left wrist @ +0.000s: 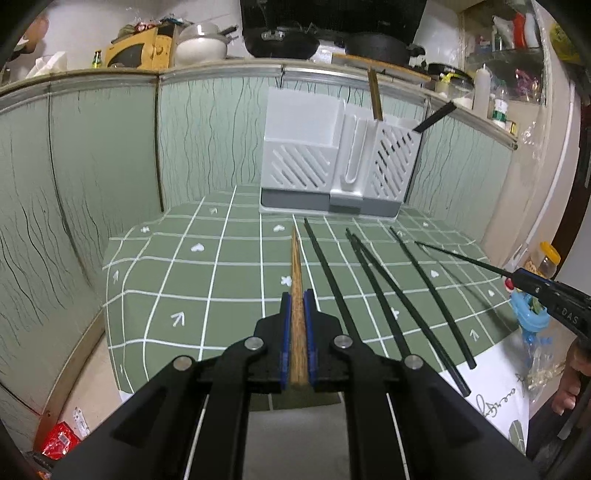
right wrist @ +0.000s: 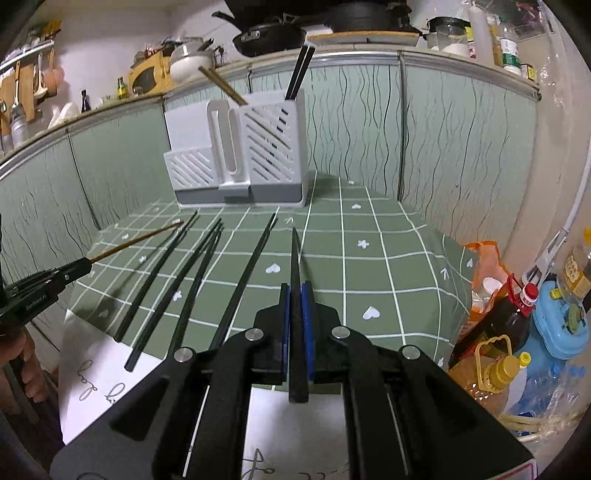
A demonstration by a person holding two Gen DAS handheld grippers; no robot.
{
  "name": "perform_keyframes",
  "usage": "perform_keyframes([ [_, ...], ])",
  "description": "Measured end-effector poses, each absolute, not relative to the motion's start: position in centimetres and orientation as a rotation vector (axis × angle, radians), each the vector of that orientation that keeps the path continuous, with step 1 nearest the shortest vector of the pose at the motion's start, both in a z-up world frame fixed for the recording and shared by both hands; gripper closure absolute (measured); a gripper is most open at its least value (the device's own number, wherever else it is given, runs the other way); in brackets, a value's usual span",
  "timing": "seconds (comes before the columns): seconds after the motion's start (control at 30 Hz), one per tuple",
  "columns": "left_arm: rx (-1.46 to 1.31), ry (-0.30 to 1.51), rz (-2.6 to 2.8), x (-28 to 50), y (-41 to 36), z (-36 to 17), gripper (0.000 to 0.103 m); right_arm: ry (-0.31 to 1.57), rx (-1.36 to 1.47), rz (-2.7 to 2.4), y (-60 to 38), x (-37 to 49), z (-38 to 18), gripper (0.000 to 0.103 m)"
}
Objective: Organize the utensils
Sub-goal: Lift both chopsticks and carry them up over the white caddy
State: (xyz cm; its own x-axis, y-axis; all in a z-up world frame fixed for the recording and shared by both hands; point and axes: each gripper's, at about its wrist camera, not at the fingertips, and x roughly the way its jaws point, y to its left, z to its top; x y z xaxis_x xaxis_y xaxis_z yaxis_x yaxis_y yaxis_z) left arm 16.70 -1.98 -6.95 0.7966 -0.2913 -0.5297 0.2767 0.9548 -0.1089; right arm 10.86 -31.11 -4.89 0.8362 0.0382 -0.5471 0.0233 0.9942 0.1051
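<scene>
My left gripper is shut on a brown wooden chopstick that points toward the grey utensil holder at the back of the green checked table. My right gripper is shut on a black chopstick; it shows in the left wrist view at the right edge. Several black chopsticks lie side by side on the cloth, also in the right wrist view. The holder has one wooden chopstick and two black ones standing in it.
Green panelled walls enclose the table on the left and back. Oil bottles and a blue plastic item stand off the table's right side. Pans and pots sit on the ledge above. White paper lies at the front edge.
</scene>
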Motion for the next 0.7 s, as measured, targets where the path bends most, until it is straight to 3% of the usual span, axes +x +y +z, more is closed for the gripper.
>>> perform_keyframes([
  [0.7,-0.105,0.402,-0.277,15.1,0.2,-3.4,0.096,0.416,0.196,-0.045,-33.7,9.0,-1.8,0.097],
])
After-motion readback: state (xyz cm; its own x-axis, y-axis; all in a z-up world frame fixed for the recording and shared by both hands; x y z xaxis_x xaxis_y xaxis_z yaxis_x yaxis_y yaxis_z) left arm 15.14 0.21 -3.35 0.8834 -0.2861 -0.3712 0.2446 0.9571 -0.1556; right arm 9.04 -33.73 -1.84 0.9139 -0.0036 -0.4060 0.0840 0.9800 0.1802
